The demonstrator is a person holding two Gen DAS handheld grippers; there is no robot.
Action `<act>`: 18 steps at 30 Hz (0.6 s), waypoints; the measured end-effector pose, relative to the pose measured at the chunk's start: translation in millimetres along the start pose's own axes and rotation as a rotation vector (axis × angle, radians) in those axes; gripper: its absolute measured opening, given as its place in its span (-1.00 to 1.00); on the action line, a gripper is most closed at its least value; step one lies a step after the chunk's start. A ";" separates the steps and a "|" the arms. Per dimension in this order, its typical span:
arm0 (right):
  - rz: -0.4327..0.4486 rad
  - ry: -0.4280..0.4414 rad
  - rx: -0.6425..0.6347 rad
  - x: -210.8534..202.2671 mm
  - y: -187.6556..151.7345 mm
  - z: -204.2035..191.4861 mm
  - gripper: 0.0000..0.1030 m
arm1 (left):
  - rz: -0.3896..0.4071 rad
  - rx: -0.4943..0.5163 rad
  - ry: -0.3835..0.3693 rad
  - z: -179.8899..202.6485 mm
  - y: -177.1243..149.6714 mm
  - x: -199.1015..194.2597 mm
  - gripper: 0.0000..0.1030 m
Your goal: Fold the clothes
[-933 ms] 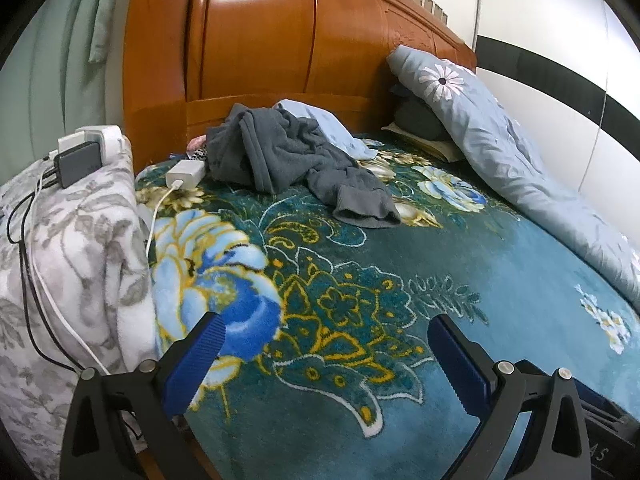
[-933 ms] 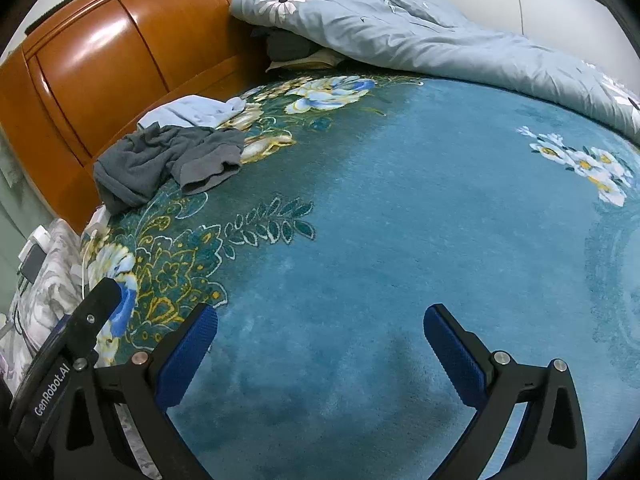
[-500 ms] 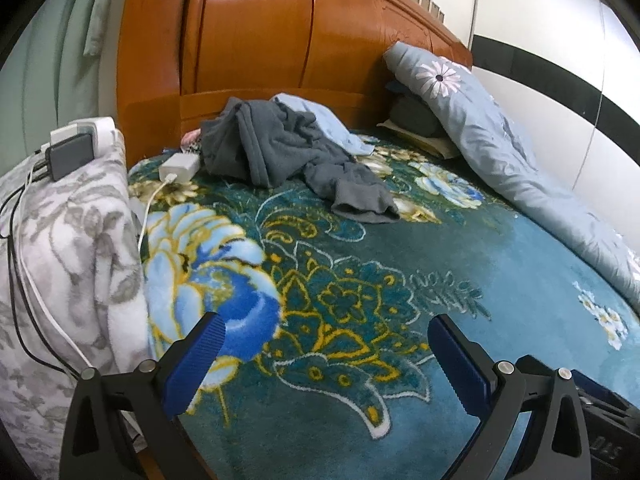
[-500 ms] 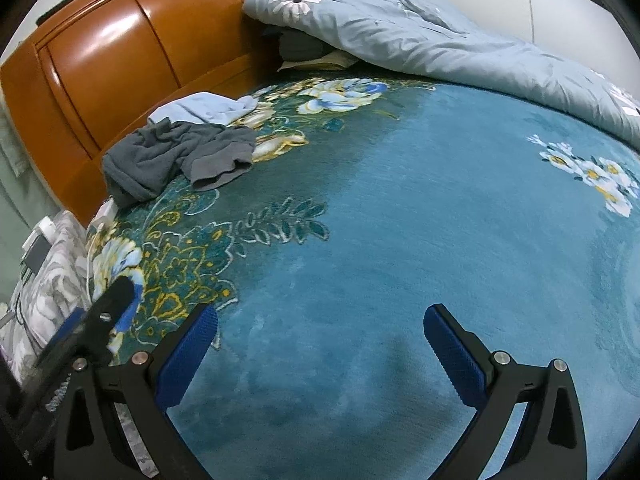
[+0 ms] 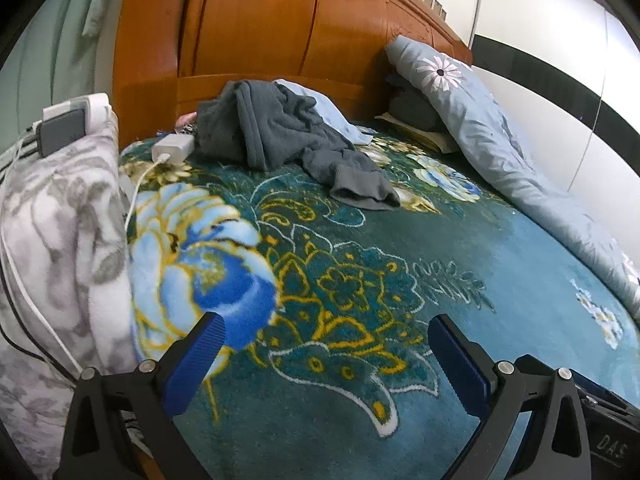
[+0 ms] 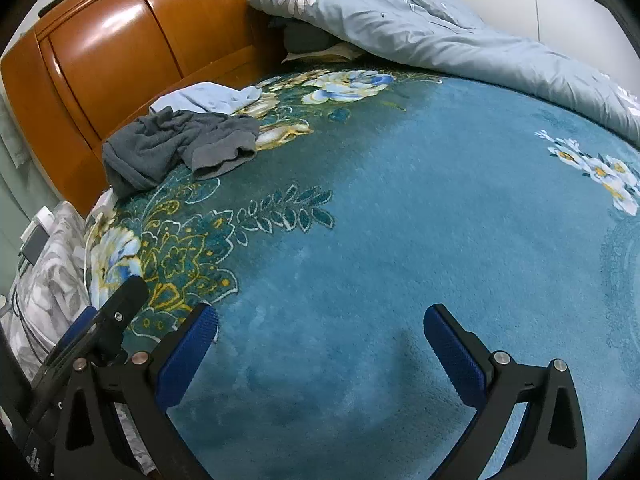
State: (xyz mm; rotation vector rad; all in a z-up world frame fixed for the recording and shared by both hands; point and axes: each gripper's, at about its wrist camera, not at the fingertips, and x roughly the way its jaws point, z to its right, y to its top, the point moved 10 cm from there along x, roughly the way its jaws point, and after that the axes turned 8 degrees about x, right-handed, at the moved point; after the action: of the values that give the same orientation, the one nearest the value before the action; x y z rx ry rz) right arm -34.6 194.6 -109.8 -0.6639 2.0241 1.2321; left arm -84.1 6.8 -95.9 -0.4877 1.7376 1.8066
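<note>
A crumpled dark grey garment (image 5: 288, 140) lies on the teal flowered blanket (image 5: 360, 280) near the wooden headboard (image 5: 260, 32). A light blue garment (image 5: 332, 116) lies partly under it, behind. Both show in the right wrist view, the grey garment (image 6: 180, 148) and the light blue one (image 6: 204, 98) at upper left. My left gripper (image 5: 324, 356) is open and empty, low over the blanket, well short of the clothes. My right gripper (image 6: 320, 348) is open and empty over plain teal blanket (image 6: 400, 220). The left gripper's body (image 6: 104, 328) shows at its lower left.
A pale blue quilt (image 5: 500, 152) runs along the wall side, also seen in the right wrist view (image 6: 420, 32). A grey-white patterned blanket (image 5: 52, 240) with a charger, cables and power strip (image 5: 68, 124) is at the left bed edge. A white adapter (image 5: 172, 146) lies beside the grey garment.
Both grippers have moved forward over the bed toward the headboard; the clothes appear larger and closer. Both stay open and empty.
</note>
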 end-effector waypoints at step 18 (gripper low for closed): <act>-0.018 0.014 -0.008 4.3 -6.1 -10.3 1.00 | -0.057 0.050 -0.005 3.1 -14.9 20.1 1.00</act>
State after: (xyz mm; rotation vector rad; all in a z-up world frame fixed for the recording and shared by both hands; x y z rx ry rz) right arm -35.9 182.4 -113.1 -0.6958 2.0214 1.2288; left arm -89.7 12.7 -119.8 -0.5066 1.7434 1.7189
